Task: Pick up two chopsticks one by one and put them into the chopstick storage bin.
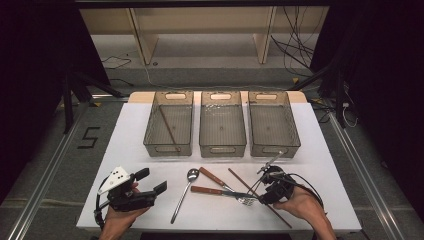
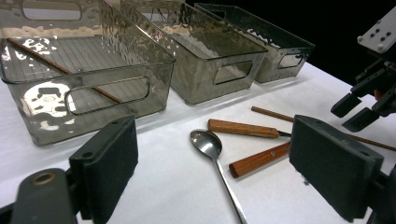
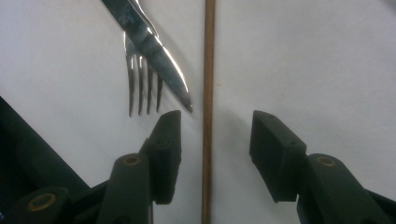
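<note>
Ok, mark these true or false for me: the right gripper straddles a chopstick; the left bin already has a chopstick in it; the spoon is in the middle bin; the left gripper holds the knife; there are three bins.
1. The right gripper straddles the chopstick. True: the stick lies between its jaws, and the pads do not touch it yet.
2. The left bin has a chopstick in it. True.
3. The spoon is in the middle bin. False: it lies on the table in front of the bins.
4. The left gripper holds the knife. False: its jaws are open and empty.
5. Three bins stand in a row. True.
</note>
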The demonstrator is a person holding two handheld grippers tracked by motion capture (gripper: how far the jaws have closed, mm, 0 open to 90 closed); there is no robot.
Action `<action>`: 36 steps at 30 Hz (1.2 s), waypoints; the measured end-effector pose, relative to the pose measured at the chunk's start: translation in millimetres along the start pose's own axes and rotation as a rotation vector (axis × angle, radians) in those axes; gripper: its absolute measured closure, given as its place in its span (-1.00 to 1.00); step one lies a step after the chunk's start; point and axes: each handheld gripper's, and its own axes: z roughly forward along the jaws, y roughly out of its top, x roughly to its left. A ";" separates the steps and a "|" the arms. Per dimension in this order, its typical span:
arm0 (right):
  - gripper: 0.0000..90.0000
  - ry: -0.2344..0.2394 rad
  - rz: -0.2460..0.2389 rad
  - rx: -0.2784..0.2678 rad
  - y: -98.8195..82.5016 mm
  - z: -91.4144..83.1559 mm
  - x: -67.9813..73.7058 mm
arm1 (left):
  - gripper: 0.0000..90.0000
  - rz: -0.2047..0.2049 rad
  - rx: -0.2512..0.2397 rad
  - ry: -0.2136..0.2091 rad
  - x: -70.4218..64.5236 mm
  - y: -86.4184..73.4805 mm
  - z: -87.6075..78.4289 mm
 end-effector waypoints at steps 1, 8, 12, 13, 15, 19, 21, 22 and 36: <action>0.25 0.001 -0.004 0.008 -0.4 0.5 0.0 | -0.66 0.000 -0.001 -0.001 -0.1 0.0 0.0; 0.44 -0.016 -0.020 0.059 -2.5 7.5 1.7 | -0.66 -0.002 -0.002 -0.001 -0.2 0.1 -0.1; 0.52 -0.022 -0.029 0.075 -2.7 9.9 2.4 | -0.66 -0.001 -0.001 0.000 0.0 0.1 -0.1; 0.54 -0.029 -0.032 0.081 -2.7 10.7 2.7 | -0.66 -0.001 -0.001 0.000 0.0 0.1 -0.1; 0.58 -0.034 -0.033 0.088 -2.5 11.9 3.4 | -0.66 -0.003 -0.001 -0.002 0.0 0.0 0.0; 0.63 -0.037 -0.044 0.098 -2.4 13.5 4.4 | -0.66 -0.005 -0.004 -0.001 0.0 0.1 0.0; 0.69 -0.049 -0.048 0.100 -1.7 13.8 4.7 | -0.66 -0.006 -0.004 0.000 0.1 0.0 0.0; 0.71 -0.054 -0.046 0.106 -1.3 14.0 5.6 | -0.66 -0.005 -0.004 -0.001 0.1 0.0 0.0; 0.90 -0.072 -0.058 0.122 1.5 16.1 7.9 | -0.66 -0.003 -0.001 -0.003 -0.8 0.2 0.2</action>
